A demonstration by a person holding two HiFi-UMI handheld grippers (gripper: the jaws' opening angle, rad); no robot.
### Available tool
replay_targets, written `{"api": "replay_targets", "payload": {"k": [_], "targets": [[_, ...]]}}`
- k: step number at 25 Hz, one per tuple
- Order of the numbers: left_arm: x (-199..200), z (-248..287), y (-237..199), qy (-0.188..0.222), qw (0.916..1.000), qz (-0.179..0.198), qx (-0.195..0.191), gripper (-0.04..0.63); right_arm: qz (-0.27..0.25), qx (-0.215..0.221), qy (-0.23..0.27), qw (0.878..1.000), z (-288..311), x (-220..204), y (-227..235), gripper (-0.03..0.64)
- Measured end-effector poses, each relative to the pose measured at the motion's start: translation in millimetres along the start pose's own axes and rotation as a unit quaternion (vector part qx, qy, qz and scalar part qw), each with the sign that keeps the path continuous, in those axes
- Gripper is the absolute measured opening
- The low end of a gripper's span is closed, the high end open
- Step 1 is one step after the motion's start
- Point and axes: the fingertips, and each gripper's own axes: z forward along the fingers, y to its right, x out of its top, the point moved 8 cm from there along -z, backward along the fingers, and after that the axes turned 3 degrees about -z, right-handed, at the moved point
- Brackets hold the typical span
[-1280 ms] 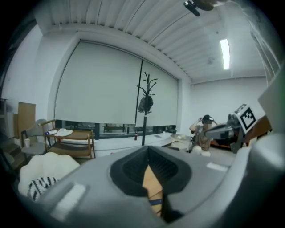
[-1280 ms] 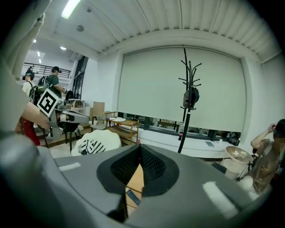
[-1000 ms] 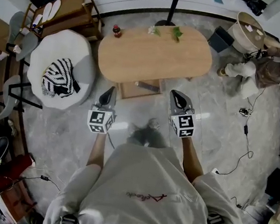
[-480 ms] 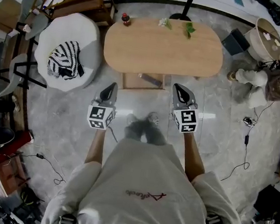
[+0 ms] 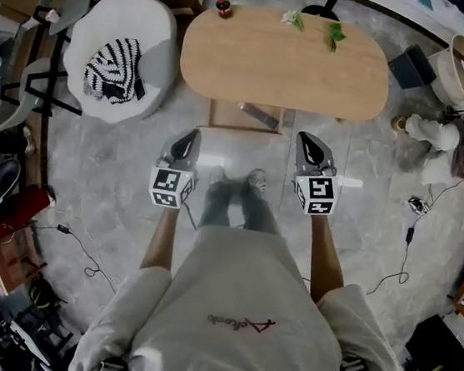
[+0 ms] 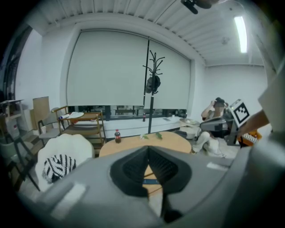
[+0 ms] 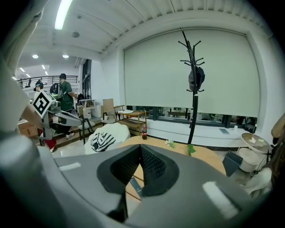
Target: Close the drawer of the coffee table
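The drawer (image 5: 228, 117) still stuck out under the coffee table (image 5: 285, 61) at top centre. Both the left gripper (image 5: 189, 137) and right gripper (image 5: 307, 141) were pinched together, empty, short of it; pushing remained.

Oval wooden tabletop (image 5: 280, 69) on a pale marbled floor (image 5: 107, 174)
A small dark bottle (image 5: 224, 6) stands at its far left end; a white flower sprig (image 5: 291, 18) and a green leaf (image 5: 334, 35) lie apart along the far edge. The drawer (image 5: 245, 116) juts open from the near side.
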Motion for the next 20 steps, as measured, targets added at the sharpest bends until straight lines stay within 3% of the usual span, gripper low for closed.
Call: {"api": "replay_targets", "payload": {"k": [10, 20], "targets": [[-62.2, 6.9, -34.4, -0.036, 0.9991, -0.020, -0.007, 0.003, 0.001, 0.003, -0.036, 0.999, 36.9, -42.7, -26.8, 0.006], [-132.6, 25.9, -86.7, -0.048, 0.9974, -0.029, -0.046, 0.003, 0.022, -0.040, -0.067, 0.997, 73.8, -97.2, -74.8, 0.006]]}}
